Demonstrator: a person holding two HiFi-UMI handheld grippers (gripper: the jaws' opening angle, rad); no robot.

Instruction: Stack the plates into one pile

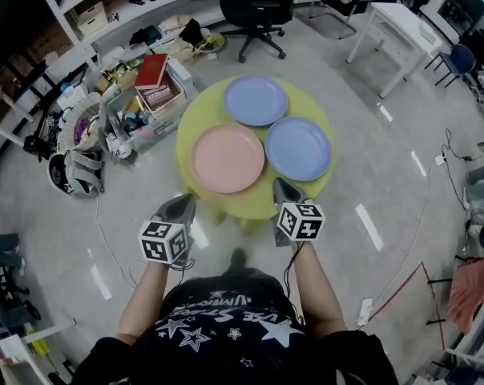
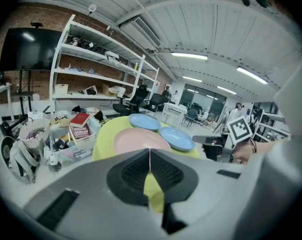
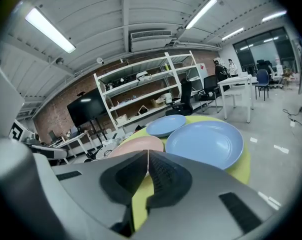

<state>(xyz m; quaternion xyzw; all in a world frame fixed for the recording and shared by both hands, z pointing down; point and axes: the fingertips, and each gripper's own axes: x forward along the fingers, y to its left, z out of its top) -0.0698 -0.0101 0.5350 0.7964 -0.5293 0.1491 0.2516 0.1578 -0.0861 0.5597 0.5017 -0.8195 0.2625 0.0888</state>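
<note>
On the round yellow-green table (image 1: pixel 198 119): three plates, all flat, none stacked yet. One round pink plastic plate (image 1: pixel 227 158) at near left. Two round blue plastic ones: near blue plate (image 1: pixel 298 147) at right, far blue plate (image 1: pixel 256 99) behind both. Rims close; can't tell if they touch. Left gripper (image 1: pixel 184 203) sits at the table's near edge, with the pink plate straight ahead of its tips. Right gripper (image 1: pixel 281 185) sits just short of the near blue plate, so each hand has its own nearest plate. Plates are round, no long axis to line up. Both sets of jaws are pressed together with nothing between them; they'd need to spread before any rim pinch.
</note>
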